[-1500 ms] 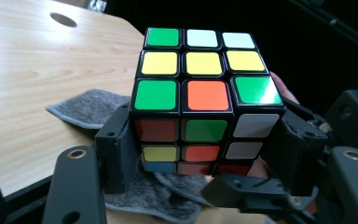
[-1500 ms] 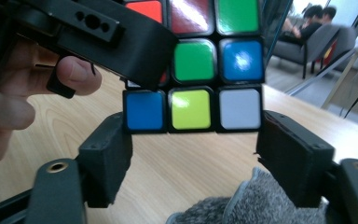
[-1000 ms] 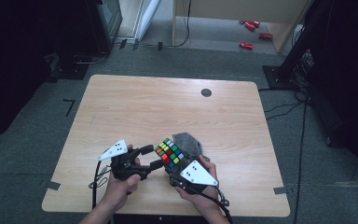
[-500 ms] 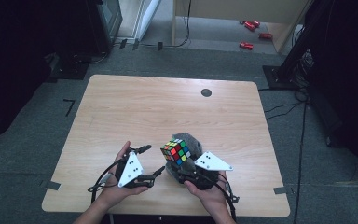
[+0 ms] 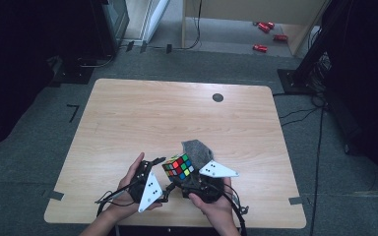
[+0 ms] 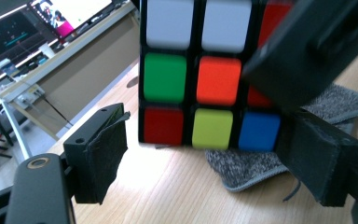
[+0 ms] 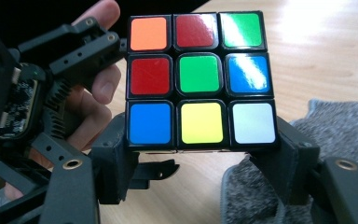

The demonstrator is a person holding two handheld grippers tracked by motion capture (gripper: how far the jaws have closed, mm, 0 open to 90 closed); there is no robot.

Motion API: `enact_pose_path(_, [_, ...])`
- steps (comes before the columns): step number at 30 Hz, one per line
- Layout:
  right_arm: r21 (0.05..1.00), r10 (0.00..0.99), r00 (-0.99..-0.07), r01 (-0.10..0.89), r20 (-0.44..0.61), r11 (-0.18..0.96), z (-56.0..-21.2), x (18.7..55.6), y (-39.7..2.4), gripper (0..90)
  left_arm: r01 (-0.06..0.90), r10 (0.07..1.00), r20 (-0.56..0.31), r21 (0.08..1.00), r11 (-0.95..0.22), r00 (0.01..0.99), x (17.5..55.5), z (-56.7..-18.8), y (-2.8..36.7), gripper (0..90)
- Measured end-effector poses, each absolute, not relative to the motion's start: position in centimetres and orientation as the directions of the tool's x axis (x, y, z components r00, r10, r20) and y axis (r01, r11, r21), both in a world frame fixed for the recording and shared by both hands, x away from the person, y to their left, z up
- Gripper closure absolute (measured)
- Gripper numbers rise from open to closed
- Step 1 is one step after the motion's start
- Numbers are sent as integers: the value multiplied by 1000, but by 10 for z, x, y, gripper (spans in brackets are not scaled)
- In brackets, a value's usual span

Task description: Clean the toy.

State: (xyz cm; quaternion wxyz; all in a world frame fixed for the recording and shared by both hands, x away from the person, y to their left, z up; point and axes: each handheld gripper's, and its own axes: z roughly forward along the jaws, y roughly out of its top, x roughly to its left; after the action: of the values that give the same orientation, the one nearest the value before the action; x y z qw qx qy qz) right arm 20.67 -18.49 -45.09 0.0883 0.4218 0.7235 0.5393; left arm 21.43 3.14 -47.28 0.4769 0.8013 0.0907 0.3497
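Observation:
A scrambled colour cube is lifted just above the near part of the wooden table. My right gripper is shut on it; in the right gripper view both pads press the lower sides of the cube, gripper. My left gripper sits just left of the cube with its jaws open. In the left gripper view the cube stands close ahead of that gripper, clear of its two pads. A jaw of the right gripper covers the cube's upper right corner there.
A grey cloth lies on the table under and behind the cube, also seen as cloth and cloth. A small black disc sits near the far edge. Cables and red objects lie on the floor beyond.
The left hand has moved toward the near table edge and in closer to the cube, and its grey plate has tipped over. The right gripper has rolled slightly with the cube.

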Motion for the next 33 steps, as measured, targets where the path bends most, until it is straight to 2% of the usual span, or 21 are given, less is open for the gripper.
enact_pose_path(5, [819, 702, -596, 573, 390, 32, -458, 209, -182, 344, -187, 470, 468, 829, -527, 749, 215, -475, 30, 261])
enact_pose_path(8, [810, 702, -581, 586, 412, 10, -459, 210, -183, 344, -185, 465, 451, 839, -512, 762, 215, -476, 30, 334])
enact_pose_path(10, [812, 700, -583, 584, 412, 9, -457, 210, -184, 343, -180, 467, 439, 847, -501, 767, 215, -476, 32, 340])
enact_pose_path(15, [851, 694, -625, 524, 358, 32, -452, 210, -187, 297, -97, 516, 367, 874, -477, 774, 225, -475, 41, 345])
enact_pose_path(18, [880, 714, -620, 475, 325, 12, -451, 211, -198, 293, -8, 559, 272, 903, -429, 783, 236, -473, 52, 345])
enact_pose_path(21, [900, 825, -543, 423, 154, 110, -464, 217, -203, 294, 63, 583, 189, 921, -384, 790, 245, -472, 61, 345])
enact_pose_path(23, [881, 866, -493, 442, 81, 170, -477, 223, -203, 291, 96, 590, 150, 926, -364, 794, 249, -472, 64, 345])
enact_pose_path(27, [843, 876, -480, 485, 33, 234, -496, 236, -200, 278, 130, 581, 106, 928, -350, 807, 252, -473, 67, 345])
enact_pose_path(30, [800, 887, -460, 540, 20, 262, -508, 245, -199, 286, 151, 582, 79, 929, -337, 809, 254, -473, 68, 345])
enact_pose_path(33, [787, 904, -427, 568, 31, 241, -514, 247, -201, 319, 166, 577, 53, 933, -320, 815, 255, -472, 70, 345])
